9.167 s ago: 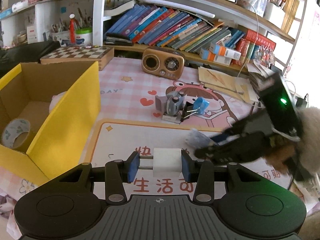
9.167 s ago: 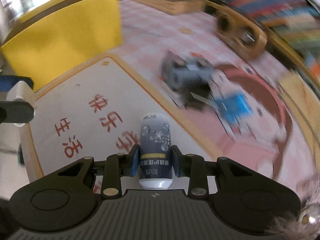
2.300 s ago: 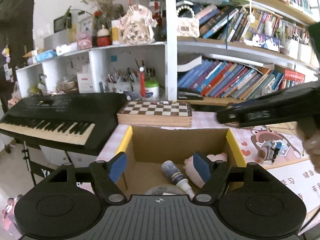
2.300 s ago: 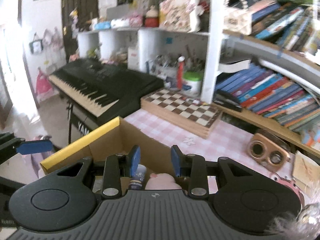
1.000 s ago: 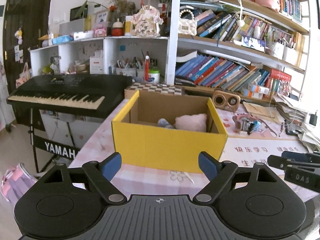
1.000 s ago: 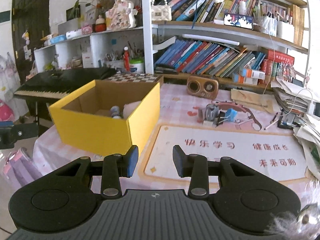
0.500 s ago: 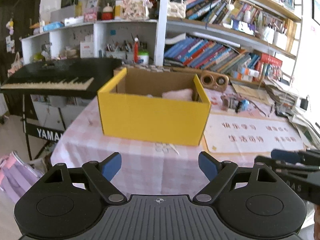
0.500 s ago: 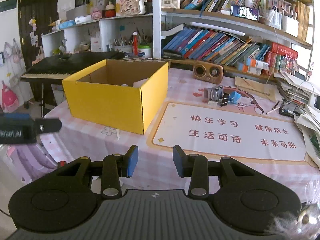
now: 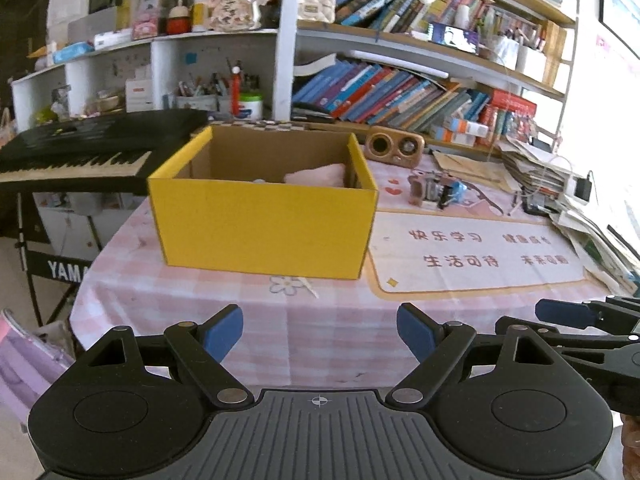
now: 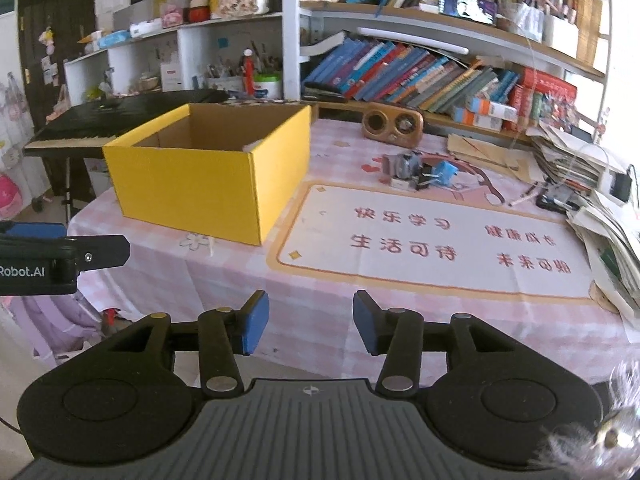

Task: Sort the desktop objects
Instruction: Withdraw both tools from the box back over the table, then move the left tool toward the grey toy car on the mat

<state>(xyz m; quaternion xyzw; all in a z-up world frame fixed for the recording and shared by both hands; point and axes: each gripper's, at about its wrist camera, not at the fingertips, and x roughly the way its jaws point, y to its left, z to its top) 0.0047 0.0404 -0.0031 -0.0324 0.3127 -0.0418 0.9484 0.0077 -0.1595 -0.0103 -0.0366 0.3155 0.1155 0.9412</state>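
At the bottom of each wrist view, the left gripper (image 9: 320,334) stands wide and empty while the right gripper (image 10: 311,322) is opening its jaws on nothing, the yellow box (image 9: 262,220) sits mid-frame left on the pink checked tablecloth (image 9: 328,332), and small desk items (image 10: 418,174) cluster upper right.

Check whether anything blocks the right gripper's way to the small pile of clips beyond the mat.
Nothing visible does. The right gripper, jaws opening and empty, faces bare tablecloth and the flat mat before the clips. The yellow box stands off to the left.
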